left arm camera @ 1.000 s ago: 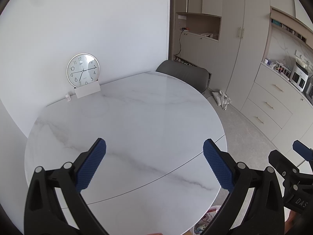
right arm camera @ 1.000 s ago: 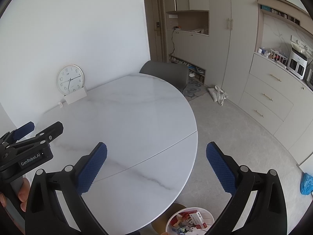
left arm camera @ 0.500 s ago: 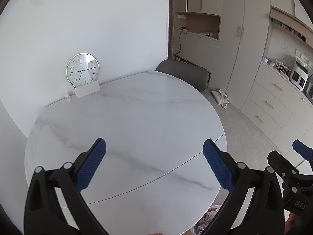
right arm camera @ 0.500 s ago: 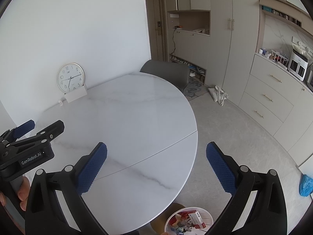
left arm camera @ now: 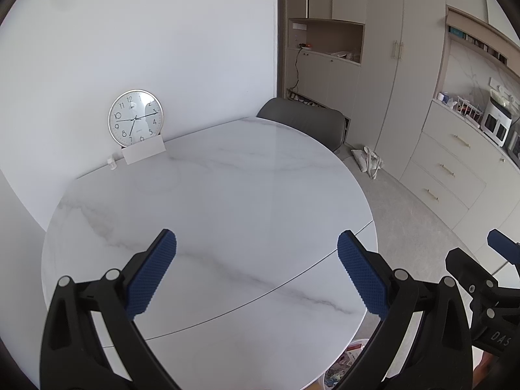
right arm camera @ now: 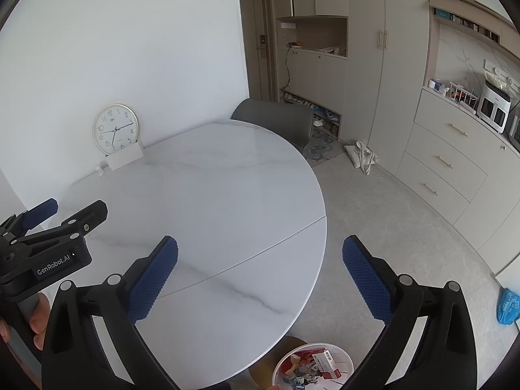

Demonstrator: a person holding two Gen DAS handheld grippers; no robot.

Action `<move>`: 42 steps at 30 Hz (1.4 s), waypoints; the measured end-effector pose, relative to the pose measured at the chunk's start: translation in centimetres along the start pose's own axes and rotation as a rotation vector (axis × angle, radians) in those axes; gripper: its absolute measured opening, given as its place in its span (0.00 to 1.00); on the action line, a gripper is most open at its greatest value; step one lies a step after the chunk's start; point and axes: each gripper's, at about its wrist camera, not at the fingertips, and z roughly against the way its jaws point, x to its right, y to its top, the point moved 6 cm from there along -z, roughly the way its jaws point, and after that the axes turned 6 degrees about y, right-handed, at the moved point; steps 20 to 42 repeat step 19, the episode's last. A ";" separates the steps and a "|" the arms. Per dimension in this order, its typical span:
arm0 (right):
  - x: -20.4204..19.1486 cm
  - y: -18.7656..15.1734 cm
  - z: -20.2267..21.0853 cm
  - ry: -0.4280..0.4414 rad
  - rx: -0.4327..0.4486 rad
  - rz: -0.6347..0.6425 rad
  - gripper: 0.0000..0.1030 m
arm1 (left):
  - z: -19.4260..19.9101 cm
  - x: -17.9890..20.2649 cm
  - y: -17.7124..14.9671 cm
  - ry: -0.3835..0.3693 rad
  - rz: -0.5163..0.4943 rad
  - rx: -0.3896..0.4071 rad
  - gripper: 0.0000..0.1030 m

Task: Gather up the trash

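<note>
A white bin (right arm camera: 312, 369) heaped with wrappers, scraps and a small red-and-white carton (right arm camera: 326, 362) stands on the floor just beside the near edge of a round marble table (right arm camera: 201, 195), tucked close under its rim, likely so that rubbish can be dropped straight down from the tabletop. In the left wrist view only a sliver of that bin shows beyond the table's edge. The right gripper (right arm camera: 260, 274) hangs above the table's edge and the bin with its jaws spread wide and nothing between the blue pads (right arm camera: 152, 279); the left gripper (left arm camera: 256, 271), held by a hand (right arm camera: 37, 321) partly visible at its grip, hovers over the tabletop, equally wide and equally empty. The table carries no visible litter, only a wall clock (left arm camera: 136, 118) propped against the wall behind a white card (left arm camera: 144, 153), with a tiny bottle (left arm camera: 111, 163) beside it. With both tools empty and the trash already in the bin, the collecting appears finished or nearly so. A grey chair (right arm camera: 273, 122) is pushed in at the far side, and a white tote bag (right arm camera: 362, 157) and a blue bag (right arm camera: 508, 305) lie on the floor well apart from the table.
</note>
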 end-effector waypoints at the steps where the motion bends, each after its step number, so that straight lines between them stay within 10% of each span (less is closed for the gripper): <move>1: 0.0 0.0 0.0 0.000 0.000 0.000 0.98 | 0.0 0.0 0.0 -0.001 -0.001 -0.001 0.93; 42: 0.1 -0.4 -0.1 -0.001 -0.009 0.000 0.98 | -0.8 -0.1 0.1 -0.014 0.000 -0.033 0.92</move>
